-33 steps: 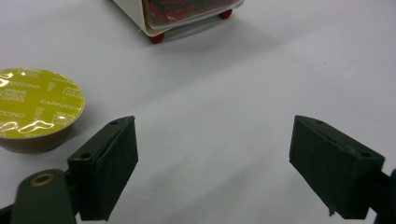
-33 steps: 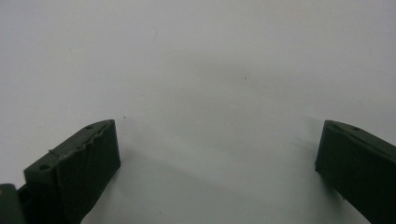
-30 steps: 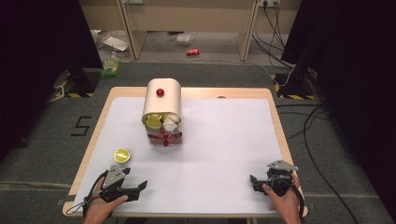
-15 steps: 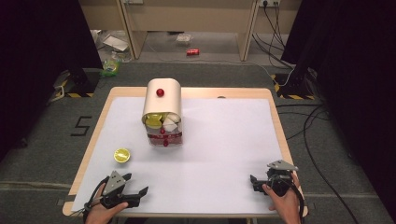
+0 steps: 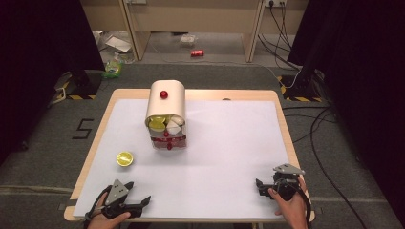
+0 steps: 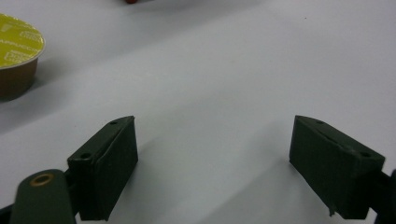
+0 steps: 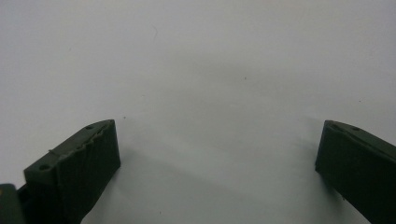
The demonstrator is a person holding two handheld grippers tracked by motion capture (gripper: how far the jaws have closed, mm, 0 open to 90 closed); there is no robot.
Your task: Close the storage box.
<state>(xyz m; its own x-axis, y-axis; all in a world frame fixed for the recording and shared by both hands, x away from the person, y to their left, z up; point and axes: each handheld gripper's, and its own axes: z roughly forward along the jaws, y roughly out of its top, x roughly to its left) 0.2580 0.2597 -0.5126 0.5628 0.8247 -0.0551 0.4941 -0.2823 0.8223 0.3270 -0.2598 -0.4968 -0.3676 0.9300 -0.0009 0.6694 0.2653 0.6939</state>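
A cream, round-topped capsule holder [image 5: 165,112] with a red knob stands at the back middle of the white mat, with yellow and white capsules and red parts showing in its open front. A loose capsule with a yellow lid [image 5: 124,158] [image 6: 16,51] lies on the mat to its front left. My left gripper [image 5: 141,202] [image 6: 212,126] rests open near the front left corner, the capsule ahead and to its left. At the front right, my right gripper [image 5: 261,187] [image 7: 217,126] is open over bare mat. Neither holds anything.
The white mat [image 5: 224,143] covers a wooden table [image 5: 282,102] with its edges close to both grippers. A red can [image 5: 197,53], litter and cables lie on the floor beyond the table. A red bit [image 6: 130,1] shows at the top edge of the left gripper view.
My left gripper has slid a little toward the front edge of the table. The right gripper, the holder and the loose capsule have not moved.
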